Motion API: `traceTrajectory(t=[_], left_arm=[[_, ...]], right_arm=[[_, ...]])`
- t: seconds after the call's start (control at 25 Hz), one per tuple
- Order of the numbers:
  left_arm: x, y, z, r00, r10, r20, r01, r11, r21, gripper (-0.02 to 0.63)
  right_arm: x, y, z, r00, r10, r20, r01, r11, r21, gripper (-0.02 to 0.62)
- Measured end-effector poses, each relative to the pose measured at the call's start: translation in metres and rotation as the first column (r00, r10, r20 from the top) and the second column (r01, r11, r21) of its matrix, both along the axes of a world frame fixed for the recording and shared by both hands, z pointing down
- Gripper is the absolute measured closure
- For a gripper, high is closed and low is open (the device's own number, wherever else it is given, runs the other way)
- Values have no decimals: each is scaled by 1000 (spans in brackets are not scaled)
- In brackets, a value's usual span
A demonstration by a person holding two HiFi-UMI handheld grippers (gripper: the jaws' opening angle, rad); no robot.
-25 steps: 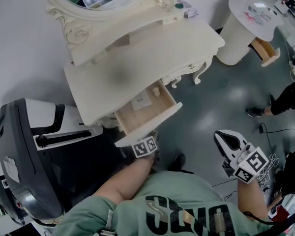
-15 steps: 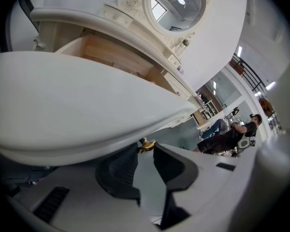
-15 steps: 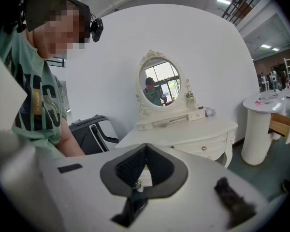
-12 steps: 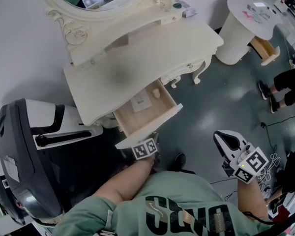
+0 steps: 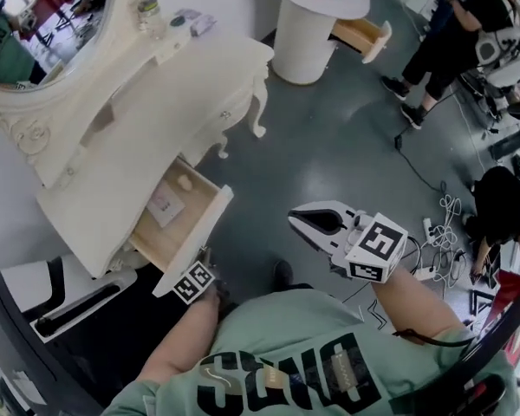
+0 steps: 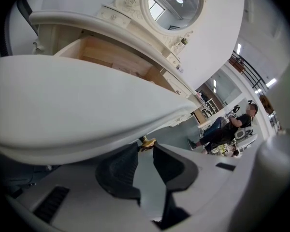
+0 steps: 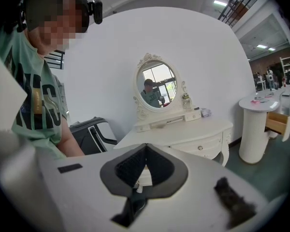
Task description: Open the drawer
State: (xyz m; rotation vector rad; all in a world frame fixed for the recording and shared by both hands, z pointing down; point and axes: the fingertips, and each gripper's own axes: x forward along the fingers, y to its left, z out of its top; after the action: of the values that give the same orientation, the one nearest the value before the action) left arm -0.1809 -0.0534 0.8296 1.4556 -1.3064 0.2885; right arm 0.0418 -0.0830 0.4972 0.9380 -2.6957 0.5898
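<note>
Our left forearm reaches down and forward, and our left gripper [image 6: 146, 147] tilts steeply beneath the front of the drawer [image 5: 197, 237], its jaws clamped on the small gold knob [image 6: 147, 141]. Our right gripper [image 5: 308, 219] hangs out to the side over the grey floor [image 5: 329, 146], nearly level, with its jaws together on nothing. The drawer stands pulled out of the white dressing table [image 5: 147, 146].

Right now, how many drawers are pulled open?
2. One drawer in the dressing table; a second drawer in the round white table beyond. More could be hidden.
</note>
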Motion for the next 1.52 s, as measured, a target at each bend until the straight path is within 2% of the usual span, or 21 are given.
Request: traceTrajectory(t=[0.08, 0.16, 0.28, 0.36, 0.52, 0.64, 0.72, 0.84, 0.96, 1.04, 1.12, 1.24, 1.36, 1.52], left_arm=[[5, 3, 4, 1000, 17, 5, -17, 1000, -20, 495], [9, 10, 10, 994, 101, 44, -98, 993, -64, 506], [14, 26, 10, 972, 221, 79, -210, 969, -133, 506], [22, 35, 2, 970, 242, 37, -233, 959, -159, 502], [44, 58, -31, 964, 234, -129, -252, 955, -153, 502], [57, 68, -70, 939, 247, -240, -273, 959, -81, 502], [56, 62, -102, 922, 303, -243, -308, 951, 19, 502], [39, 43, -152, 898, 398, -188, -363, 911, 193, 503], [15, 13, -203, 890, 420, -179, -339, 870, 358, 505], [-6, 0, -234, 888, 428, -169, -320, 839, 441, 512], [-27, -12, -267, 890, 431, -148, -303, 802, 514, 519], [-53, -36, -317, 896, 425, -126, -257, 730, 633, 526], [-79, -47, -355, 906, 412, -101, -224, 666, 711, 538], [-102, -53, -393, 923, 374, -85, -175, 607, 775, 546]], right_arm=[[8, 0, -2, 1000, 6, 2, -6, 1000, 1, 584], [14, -2, -6, 1000, 7, 7, -7, 1000, 7, 584], [24, -2, -19, 1000, -3, 24, 3, 1000, 26, 584], [31, 0, -32, 999, -17, 34, 16, 999, 42, 584], [37, 4, -56, 997, -67, 42, 64, 996, 58, 584], [35, 2, -72, 994, -98, 44, 96, 994, 60, 584], [30, -3, -80, 993, -111, 50, 108, 992, 65, 584], [9, -11, -91, 991, -123, 51, 119, 990, 77, 584], [-19, -28, -105, 991, -131, 36, 127, 987, 103, 584], [-41, -33, -115, 990, -135, 42, 130, 986, 109, 584], [-64, -33, -124, 988, -149, 40, 143, 983, 116, 584], [-92, -46, -140, 986, -162, 41, 155, 979, 136, 584], [-121, -54, -152, 982, -183, 55, 174, 974, 144, 584], [-152, -59, -160, 969, -238, 68, 226, 963, 145, 584]])
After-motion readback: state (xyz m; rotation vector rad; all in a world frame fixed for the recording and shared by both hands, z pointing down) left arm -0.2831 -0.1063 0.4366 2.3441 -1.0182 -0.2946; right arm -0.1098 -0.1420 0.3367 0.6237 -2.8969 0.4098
